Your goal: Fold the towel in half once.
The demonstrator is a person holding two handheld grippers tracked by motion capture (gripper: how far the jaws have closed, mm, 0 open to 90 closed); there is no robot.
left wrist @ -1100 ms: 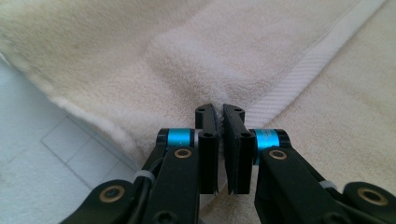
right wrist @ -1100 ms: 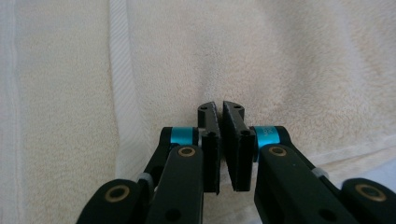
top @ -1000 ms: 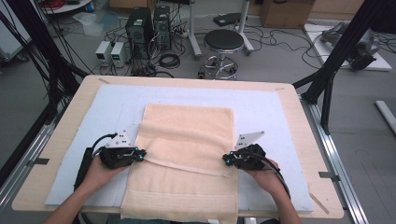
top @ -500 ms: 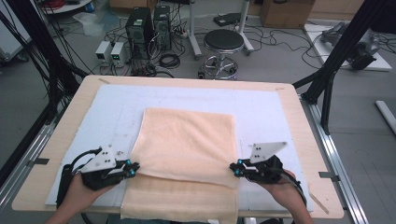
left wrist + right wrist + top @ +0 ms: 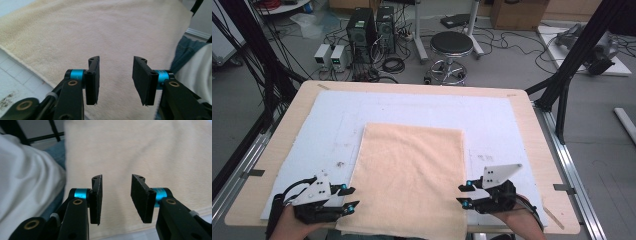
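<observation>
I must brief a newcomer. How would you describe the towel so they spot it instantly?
Find the wooden table with its white mat. On the mat, at the person's edge, lies the towel: peach, fluffy, rectangular, the sole cloth, overhanging the near edge.

A plain pale peach towel is seen on a white mat, which is faintly gridded and marked with a dark smudge. The mat is bordered by a light wood table. Black jaws with blue collars are shown on both grippers.
</observation>
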